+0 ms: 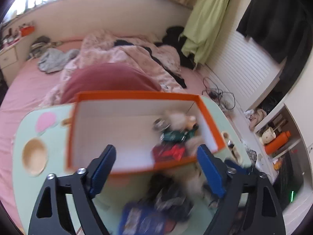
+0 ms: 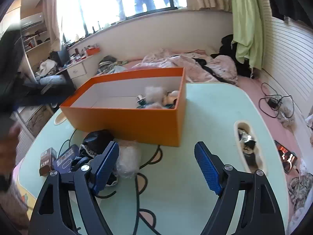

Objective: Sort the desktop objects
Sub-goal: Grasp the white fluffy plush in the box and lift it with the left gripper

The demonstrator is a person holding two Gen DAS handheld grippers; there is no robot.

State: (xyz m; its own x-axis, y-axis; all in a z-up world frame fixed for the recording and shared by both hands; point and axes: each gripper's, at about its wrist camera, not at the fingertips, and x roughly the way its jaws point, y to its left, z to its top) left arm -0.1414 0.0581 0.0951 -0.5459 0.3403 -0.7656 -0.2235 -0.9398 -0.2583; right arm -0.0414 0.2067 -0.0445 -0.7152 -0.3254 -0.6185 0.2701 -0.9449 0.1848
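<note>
Ahead of my right gripper (image 2: 156,166): bare pale-green tabletop (image 2: 205,117), then the orange cardboard box's (image 2: 137,123) wall blocks.
Left of it: crinkled clear plastic bag (image 2: 128,160), black pouch (image 2: 97,139), small cartons crowd.
Right: recessed slot (image 2: 247,146).

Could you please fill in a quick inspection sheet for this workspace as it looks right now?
Surface: pale green table with a cartoon print.
Job's things: orange box, small items piled at one end; brown carton, blue packet, black pouch and clear bag outside it.
Clutter: foil scraps in the table's slot.
Grippers: left gripper open, empty; right gripper open, empty.
Cables: black cable on the bed.
Surroundings: unmade bed, window, green curtain.
</note>
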